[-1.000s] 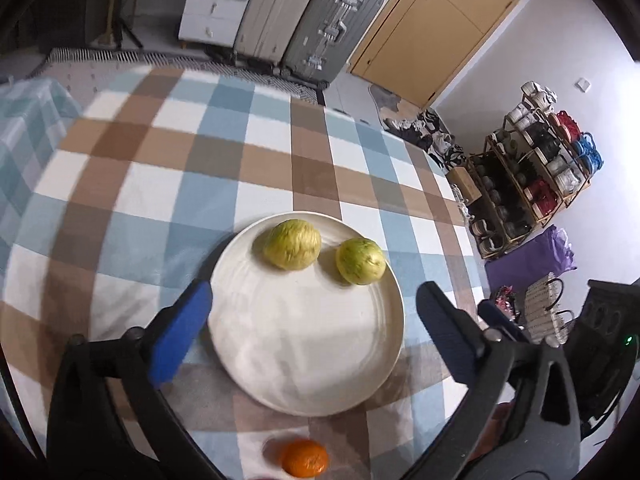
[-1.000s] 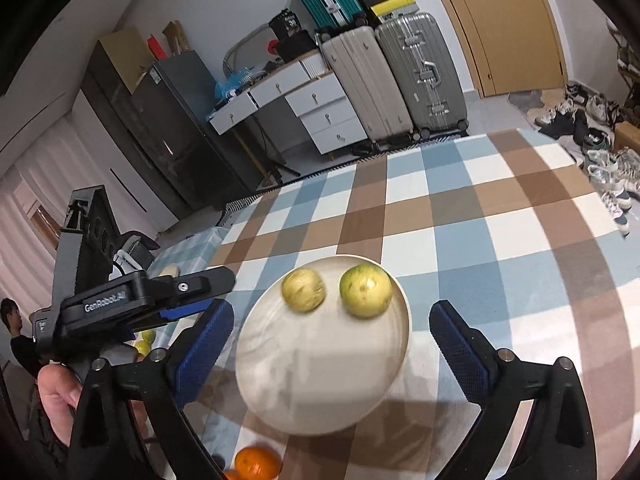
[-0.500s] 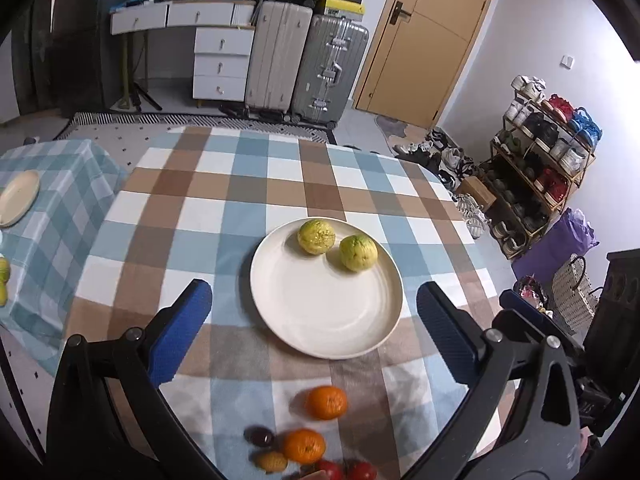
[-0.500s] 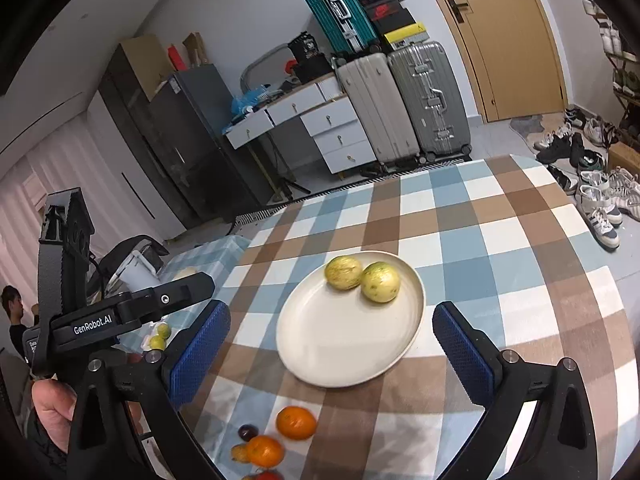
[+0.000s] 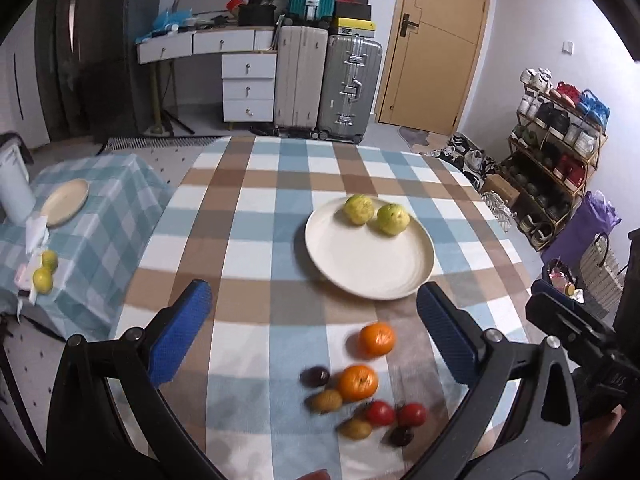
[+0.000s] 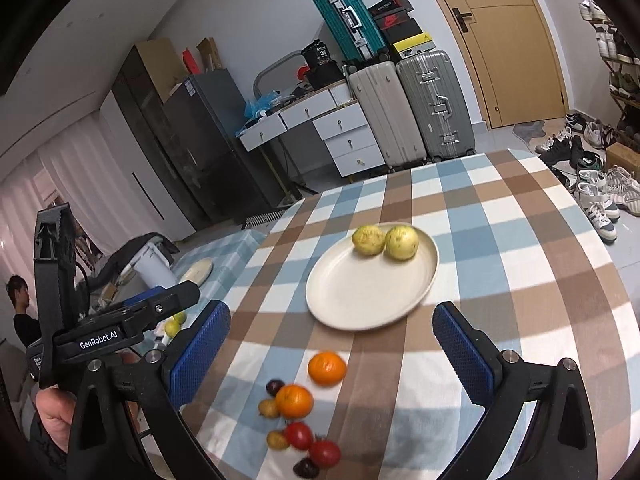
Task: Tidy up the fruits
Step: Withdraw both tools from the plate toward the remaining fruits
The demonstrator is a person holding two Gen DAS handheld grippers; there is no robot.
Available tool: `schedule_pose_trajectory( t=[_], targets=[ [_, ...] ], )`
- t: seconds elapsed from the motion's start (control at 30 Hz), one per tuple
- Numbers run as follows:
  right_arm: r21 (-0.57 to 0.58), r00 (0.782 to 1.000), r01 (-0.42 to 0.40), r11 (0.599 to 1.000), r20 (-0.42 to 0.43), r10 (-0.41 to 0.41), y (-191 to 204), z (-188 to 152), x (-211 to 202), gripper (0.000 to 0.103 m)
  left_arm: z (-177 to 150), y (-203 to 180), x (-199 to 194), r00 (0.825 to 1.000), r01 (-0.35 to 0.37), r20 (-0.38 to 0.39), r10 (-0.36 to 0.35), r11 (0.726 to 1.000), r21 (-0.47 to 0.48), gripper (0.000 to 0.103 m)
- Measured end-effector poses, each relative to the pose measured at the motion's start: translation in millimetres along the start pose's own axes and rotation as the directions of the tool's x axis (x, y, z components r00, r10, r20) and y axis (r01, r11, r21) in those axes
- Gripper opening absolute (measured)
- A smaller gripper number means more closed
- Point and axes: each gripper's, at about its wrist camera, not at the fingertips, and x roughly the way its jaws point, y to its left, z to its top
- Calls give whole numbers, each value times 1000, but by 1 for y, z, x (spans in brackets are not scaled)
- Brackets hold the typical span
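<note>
A white plate (image 5: 360,272) (image 6: 352,300) on the checked tablecloth holds two yellow-green fruits (image 5: 359,209) (image 6: 368,240) at its far rim. Nearer me lies a loose cluster: two oranges (image 5: 376,339) (image 6: 327,368), two red tomatoes (image 5: 379,412) (image 6: 298,435), small brown fruits (image 5: 327,400) and dark plums (image 5: 315,376). My left gripper (image 5: 312,338) is open and empty, raised above the near part of the table. My right gripper (image 6: 332,350) is also open and empty, hovering over the cluster. The left gripper's body (image 6: 100,332) shows at the right wrist view's left.
A side table (image 5: 92,216) with a checked cloth at the left carries a plate (image 5: 64,202) and two yellow fruits (image 5: 44,270). Suitcases (image 5: 320,80), a drawer desk, a door and a shoe rack (image 5: 556,144) line the room. A person (image 6: 20,312) sits at far left.
Both grippers have pulled back and up from the plate. The plate now looks smaller and farther, and the cluster of oranges, tomatoes and small fruits has come into view.
</note>
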Motion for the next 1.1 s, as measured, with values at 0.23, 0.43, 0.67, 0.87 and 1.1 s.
schedule_pose_trajectory(
  t=[0.23, 0.43, 0.67, 0.87, 1.1],
  targets=[
    [-56, 999, -11, 998, -32, 9, 13, -25, -4, 103, -29, 13, 9, 999, 29, -38, -29, 1000, 7, 102],
    [-89, 997, -4, 996, -80, -3, 17, -44, 4, 103, -52, 19, 28, 995, 58, -76, -58, 998, -5, 102],
    [-108, 987, 5, 994, -156, -22, 19, -55, 24, 103, -64, 22, 46, 988, 97, -118, -98, 995, -17, 102],
    [-97, 975, 18, 995, -219, -39, 17, -60, 48, 103, -68, 32, 57, 983, 74, -165, -83, 995, -62, 102],
    [-106, 962, 10, 994, -270, -39, 12, -59, 72, 103, -63, 46, 53, 983, 67, -163, -85, 991, -115, 102]
  ],
)
